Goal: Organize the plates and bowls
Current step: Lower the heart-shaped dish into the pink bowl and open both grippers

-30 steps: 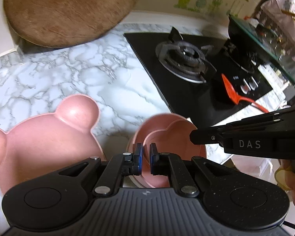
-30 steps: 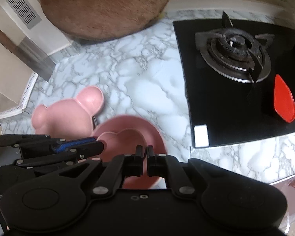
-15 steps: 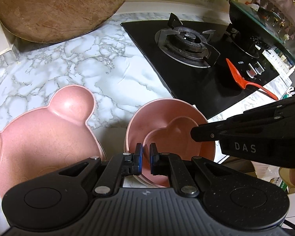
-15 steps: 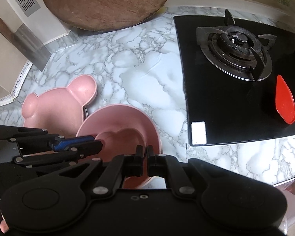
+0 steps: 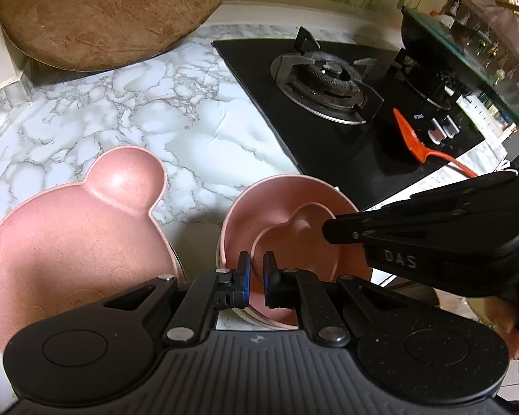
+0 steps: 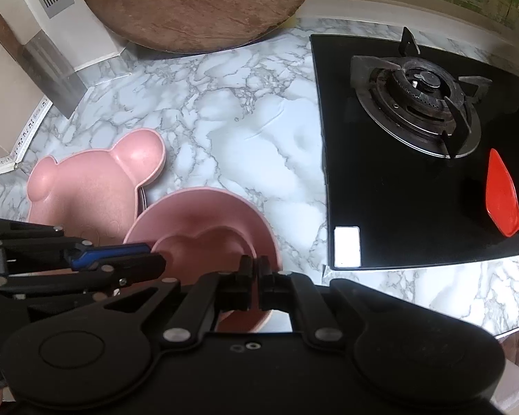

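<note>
A: What's the biggest thing in sight?
B: The marble surface point(image 6: 225, 110), with a round wooden board point(image 6: 197, 3) leaning at its back and a black gas hob point(image 6: 422, 159) to the right. A red spatula point(image 6: 501, 197) lies on the hob.

A: And the dishes?
B: A pink bear-shaped plate point(image 5: 69, 238) lies flat on the left. Just beside it, a round pink bowl point(image 6: 204, 214) with a smaller heart-shaped dish point(image 5: 301, 238) nested inside.

A: The grippers?
B: The left gripper point(image 5: 256, 276) has its jaws nearly together, seemingly on the bowl's near rim, though I can't tell for certain. The right gripper point(image 6: 256, 273) also has its jaws almost closed over the bowl's near side; whether they pinch anything is unclear.
</note>
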